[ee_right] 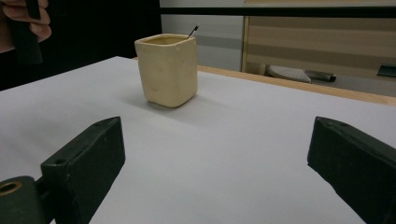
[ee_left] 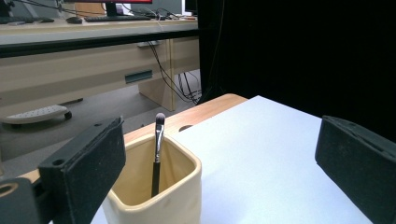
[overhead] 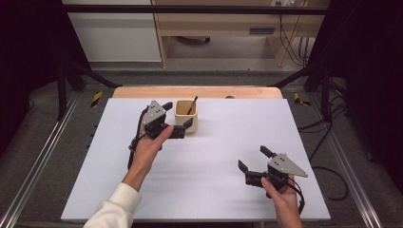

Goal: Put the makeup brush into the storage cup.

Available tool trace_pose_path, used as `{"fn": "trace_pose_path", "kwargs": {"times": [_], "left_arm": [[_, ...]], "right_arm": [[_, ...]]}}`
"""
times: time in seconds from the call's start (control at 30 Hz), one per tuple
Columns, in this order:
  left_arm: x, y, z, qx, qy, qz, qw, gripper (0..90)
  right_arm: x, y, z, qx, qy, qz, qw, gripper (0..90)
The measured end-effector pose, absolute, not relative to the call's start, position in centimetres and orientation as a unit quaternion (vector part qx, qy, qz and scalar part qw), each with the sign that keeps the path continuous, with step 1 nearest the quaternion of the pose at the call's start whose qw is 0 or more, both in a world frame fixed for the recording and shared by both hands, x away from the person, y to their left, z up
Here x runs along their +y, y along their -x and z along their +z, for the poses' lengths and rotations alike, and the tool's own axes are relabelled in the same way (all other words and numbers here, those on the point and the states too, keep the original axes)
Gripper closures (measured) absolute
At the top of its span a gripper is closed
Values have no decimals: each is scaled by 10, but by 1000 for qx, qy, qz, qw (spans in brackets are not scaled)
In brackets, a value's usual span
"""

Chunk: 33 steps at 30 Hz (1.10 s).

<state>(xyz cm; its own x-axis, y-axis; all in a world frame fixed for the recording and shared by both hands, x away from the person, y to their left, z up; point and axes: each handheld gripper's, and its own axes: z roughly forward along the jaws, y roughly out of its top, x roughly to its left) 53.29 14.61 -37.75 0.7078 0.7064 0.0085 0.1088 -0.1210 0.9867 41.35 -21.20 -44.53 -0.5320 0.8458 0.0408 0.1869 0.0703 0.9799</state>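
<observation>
A cream square cup [overhead: 187, 118] stands on the far middle of the white board [overhead: 214, 190], with a thin dark makeup brush [overhead: 192, 105] leaning inside it. My left gripper [overhead: 177, 114] is open right beside the cup's left side, one jaw behind it and one in front. In the left gripper view the cup [ee_left: 154, 191] and brush [ee_left: 158, 149] sit close to the left jaw of the open gripper [ee_left: 222, 154]. My right gripper [overhead: 254, 158] is open over bare board at the near right, holding nothing. From the right gripper [ee_right: 215, 149] the cup [ee_right: 167, 70] stands some way ahead.
The board lies on a wooden table whose far edge [overhead: 197, 91] shows behind the cup. Black frame bars [overhead: 71, 71] and cables [overhead: 328, 137] flank the table. A wooden desk [overhead: 223, 28] stands beyond. The other hand [ee_right: 23, 23] shows at top left of the right gripper view.
</observation>
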Motion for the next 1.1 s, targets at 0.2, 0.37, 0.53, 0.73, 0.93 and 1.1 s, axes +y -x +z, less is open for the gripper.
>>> {"fn": "trace_pose_path", "kwargs": {"times": [0.2,0.37,0.53,0.73,0.93,1.1], "left_arm": [[149,-525,-377,276,-712,249,596,15],[152,-517,-379,264,-718,249,594,15],[156,-511,-381,259,-721,250,593,15],[163,-503,-381,254,-719,251,596,14],[172,-495,-380,251,-718,253,598,14],[180,-488,-382,252,-716,254,600,14]], "right_arm": [[-213,-414,-445,669,-385,564,293,45],[-212,-413,-445,667,-390,564,291,45],[-212,-413,-445,667,-390,564,291,45],[-212,-413,-445,667,-389,565,291,45],[-213,-413,-445,668,-385,564,295,45],[-212,-413,-445,669,-384,564,295,45]]}}
